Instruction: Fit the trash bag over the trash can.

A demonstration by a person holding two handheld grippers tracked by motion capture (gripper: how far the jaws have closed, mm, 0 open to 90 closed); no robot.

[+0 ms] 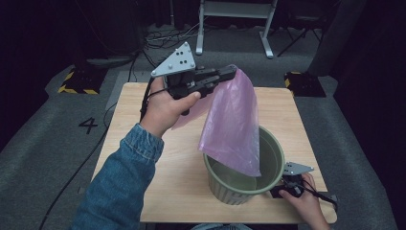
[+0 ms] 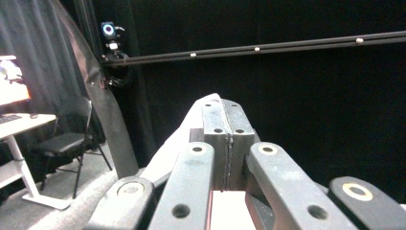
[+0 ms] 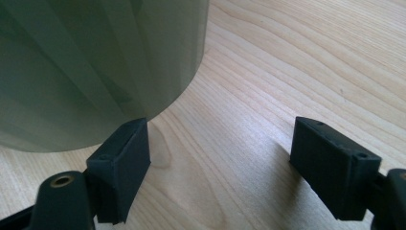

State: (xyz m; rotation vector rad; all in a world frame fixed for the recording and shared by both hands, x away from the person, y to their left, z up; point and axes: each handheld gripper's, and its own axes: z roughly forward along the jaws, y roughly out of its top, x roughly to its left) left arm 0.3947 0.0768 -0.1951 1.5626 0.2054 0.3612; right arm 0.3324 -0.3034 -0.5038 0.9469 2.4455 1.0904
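Right gripper (image 3: pixel 220 158) jaws apart beside green bin (image 1: pixel 268 158), raised left gripper (image 1: pixel 229 73) jaws clamping pink bag (image 1: pixel 232 124)

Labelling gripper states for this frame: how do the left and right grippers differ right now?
The left gripper is shut on the pink bag; the right gripper is open with nothing between its jaws. The left is raised above the table, bag hanging into the green bin; the right sits low on the table beside the bin's wall. Both are hand-held.
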